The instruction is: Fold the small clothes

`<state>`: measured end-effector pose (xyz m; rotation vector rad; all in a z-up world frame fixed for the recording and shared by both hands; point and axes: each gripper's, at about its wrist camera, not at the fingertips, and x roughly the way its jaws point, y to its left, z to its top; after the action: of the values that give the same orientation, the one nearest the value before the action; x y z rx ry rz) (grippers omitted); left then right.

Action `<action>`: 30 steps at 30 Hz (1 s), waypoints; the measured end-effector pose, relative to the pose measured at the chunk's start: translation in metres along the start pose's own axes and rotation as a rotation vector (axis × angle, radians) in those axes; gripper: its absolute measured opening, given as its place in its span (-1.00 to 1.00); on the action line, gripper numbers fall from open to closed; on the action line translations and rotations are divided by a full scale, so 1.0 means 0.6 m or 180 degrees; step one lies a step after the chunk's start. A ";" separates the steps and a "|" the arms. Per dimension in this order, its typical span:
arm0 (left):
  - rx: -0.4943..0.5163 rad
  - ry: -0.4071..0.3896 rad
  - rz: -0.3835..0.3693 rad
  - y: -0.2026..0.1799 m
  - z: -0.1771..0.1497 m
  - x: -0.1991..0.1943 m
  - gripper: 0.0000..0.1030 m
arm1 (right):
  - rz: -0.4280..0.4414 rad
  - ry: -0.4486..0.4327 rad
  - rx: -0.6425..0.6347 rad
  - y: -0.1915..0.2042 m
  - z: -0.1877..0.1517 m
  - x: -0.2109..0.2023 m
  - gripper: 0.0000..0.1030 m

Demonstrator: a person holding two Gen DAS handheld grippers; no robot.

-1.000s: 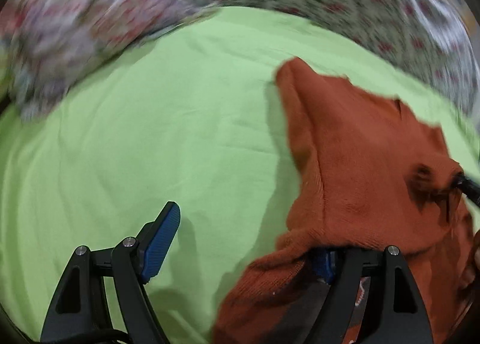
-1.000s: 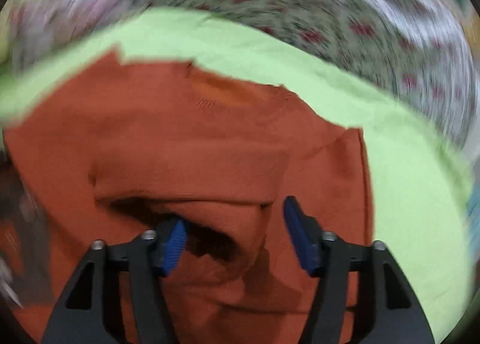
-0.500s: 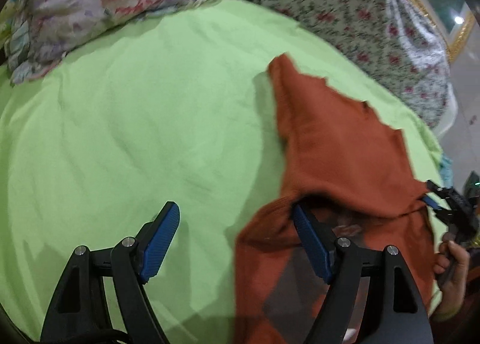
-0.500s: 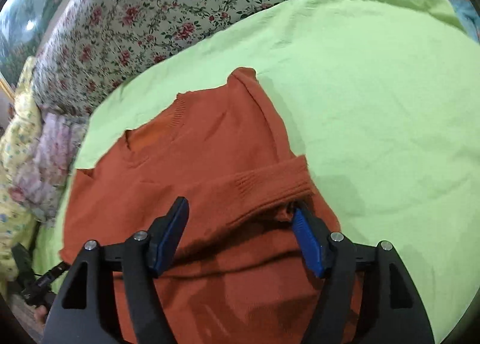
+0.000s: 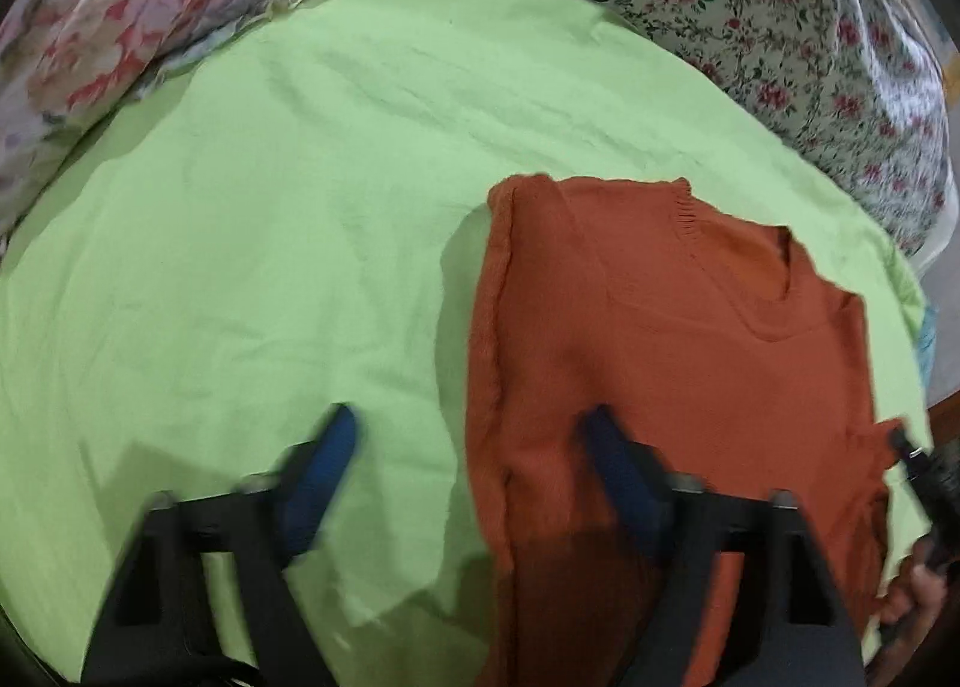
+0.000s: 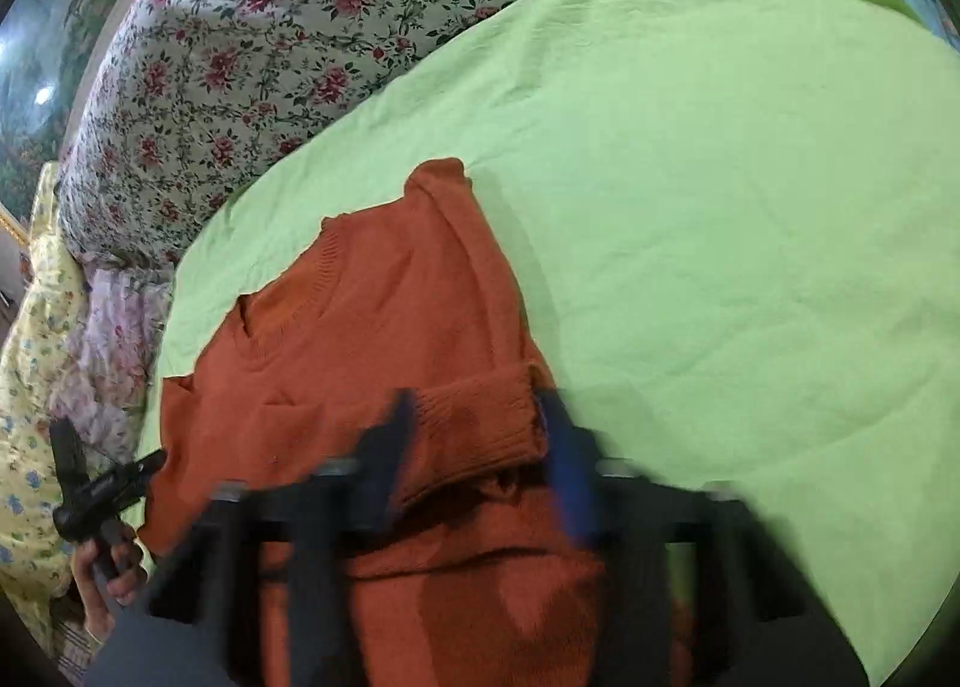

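Rust-orange knit sweater (image 5: 672,363) on lime-green sheet (image 5: 270,207): sleeves folded in, body fold left. Left gripper (image 5: 468,447) closing, nothing pinched; right gripper (image 6: 474,435) closing around ribbed cuff (image 6: 480,417).

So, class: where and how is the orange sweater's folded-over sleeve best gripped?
By the ribbed cuff of the orange sweater. The cuff lies raised across the body with a free end, so it gives a thick edge to pinch. Probably come from the near side, where the right gripper straddles it.

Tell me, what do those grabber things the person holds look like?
Each gripper is a black plastic frame with two fingers tipped by blue pads, joined by small silver bolts. They look blurry here. No sleeve shows.
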<state>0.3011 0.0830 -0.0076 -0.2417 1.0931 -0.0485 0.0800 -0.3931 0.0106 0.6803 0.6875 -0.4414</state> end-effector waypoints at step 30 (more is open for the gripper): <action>0.0402 -0.0375 0.0201 0.032 -0.134 -0.106 0.07 | 0.0189 0.0116 -0.0648 0.017 -0.003 -0.015 0.09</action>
<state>0.1991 0.0982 0.0084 -0.0953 0.9758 -0.0461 0.0788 -0.3835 0.0205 0.5158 0.7337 -0.3000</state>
